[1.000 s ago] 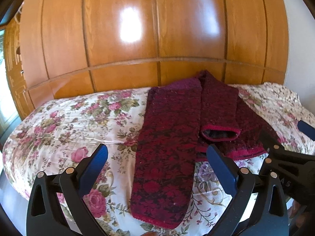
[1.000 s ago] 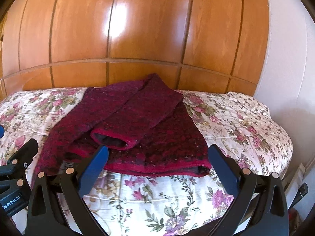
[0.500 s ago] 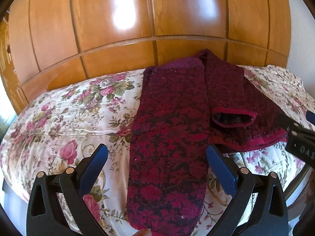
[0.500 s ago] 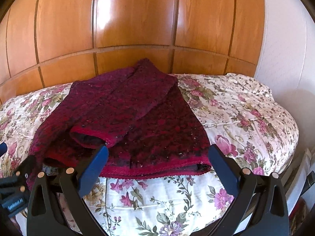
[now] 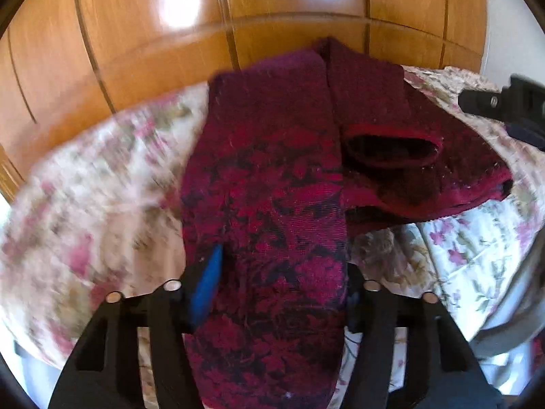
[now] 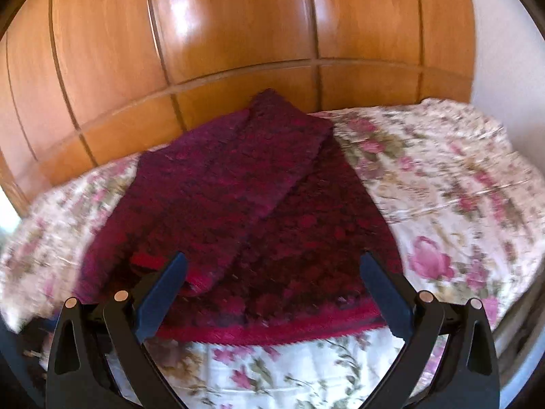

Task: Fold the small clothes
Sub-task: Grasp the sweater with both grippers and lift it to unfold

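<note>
Your left gripper point(image 5: 279, 289) is closing around the long panel of the dark red garment point(image 5: 269, 204) lying on the floral bed point(image 6: 442, 204). Your right gripper point(image 6: 272, 293) is hovering, spread wide, above its hem.

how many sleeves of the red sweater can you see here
2. One sleeve stretches toward the camera, its end between the closing jaws of the left gripper. The other sleeve is folded across the sweater body, its cuff opening facing the camera.
</note>
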Available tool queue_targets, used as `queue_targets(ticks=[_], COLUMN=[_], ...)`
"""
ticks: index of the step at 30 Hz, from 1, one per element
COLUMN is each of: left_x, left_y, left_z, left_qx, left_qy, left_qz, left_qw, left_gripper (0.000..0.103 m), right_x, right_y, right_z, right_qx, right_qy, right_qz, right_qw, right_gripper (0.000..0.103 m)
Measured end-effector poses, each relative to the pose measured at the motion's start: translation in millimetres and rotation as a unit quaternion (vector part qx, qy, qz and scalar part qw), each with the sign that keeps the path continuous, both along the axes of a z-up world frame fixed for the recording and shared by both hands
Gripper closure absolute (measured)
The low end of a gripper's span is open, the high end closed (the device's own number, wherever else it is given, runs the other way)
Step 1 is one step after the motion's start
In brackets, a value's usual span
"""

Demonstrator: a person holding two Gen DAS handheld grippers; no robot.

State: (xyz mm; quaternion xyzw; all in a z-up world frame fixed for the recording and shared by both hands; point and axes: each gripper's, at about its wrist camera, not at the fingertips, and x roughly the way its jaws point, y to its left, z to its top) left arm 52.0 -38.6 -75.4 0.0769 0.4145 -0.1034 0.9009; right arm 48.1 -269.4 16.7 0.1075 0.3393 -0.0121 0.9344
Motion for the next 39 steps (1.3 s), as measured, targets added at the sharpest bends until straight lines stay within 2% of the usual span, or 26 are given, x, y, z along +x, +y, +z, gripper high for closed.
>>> queue_targets(ticks=[2,3,4,6,8,11,14,17,19,20,22,25,30,34,38,39], left_x=[0,-1,-2,-2,0,5,15,20,30,36,46,72,129,181,231,239], left_y=[6,8,10,18,28,47,69,85,103,114,129,152,196,233,265,269], left_z=[2,4,5,8,11,23,43,63,74,80,87,90,88,81,66,61], left_qx=[-0.019,-0.027,-0.030,-0.053,-0.083,-0.133,-0.198,-0.228,-0.275,-0.295,-0.291,-0.271,-0.230,-0.184,-0.120,-0.111], left_qy=[-0.002,-0.003,-0.005,-0.004,0.004,0.013,0.020,0.009,0.017,0.015,0.000,-0.013,-0.024,-0.025,-0.002,0.005], left_qz=[-0.007,-0.012,-0.011,-0.013,-0.013,-0.009,-0.005,-0.006,-0.005,0.002,0.020,0.069,0.150,0.233,0.317,0.322], left_qw=[0.9998,0.9996,0.9995,0.9985,0.9964,0.9910,0.9800,0.9736,0.9614,0.9553,0.9564,0.9600,0.9613,0.9546,0.9410,0.9401], left_gripper=[0.057,0.064,0.076,0.078,0.081,0.084,0.085,0.087,0.087,0.087,0.087,0.088,0.088,0.088,0.088,0.088], right_x=[10,15,24,41,56,81,96,98,95,93,89,87,100,125,150,153], right_y=[0,0,2,6,14,23,20,24,30,32,30,16,-41,-117,-185,-198], right_z=[3,3,2,-4,-10,-25,-45,-50,-41,-35,-24,1,24,21,0,-4], right_qx=[0.032,0.046,0.065,0.096,0.113,0.086,0.112,0.112,0.088,0.065,0.038,-0.031,-0.144,-0.223,-0.224,-0.219], right_qy=[0.000,0.004,0.012,0.030,0.048,0.096,0.134,0.130,0.114,0.101,0.084,0.047,0.018,0.050,0.112,0.125], right_qz=[0.019,0.028,0.042,0.064,0.081,0.055,0.042,0.066,0.090,0.096,0.104,0.091,0.011,-0.081,-0.164,-0.180], right_qw=[0.999,0.999,0.997,0.993,0.989,0.990,0.984,0.983,0.986,0.988,0.990,0.994,0.989,0.970,0.954,0.951], right_gripper=[0.004,0.008,0.013,0.020,0.022,0.023,0.025,0.052,0.077,0.082,0.090,0.092,0.092,0.092,0.092,0.092])
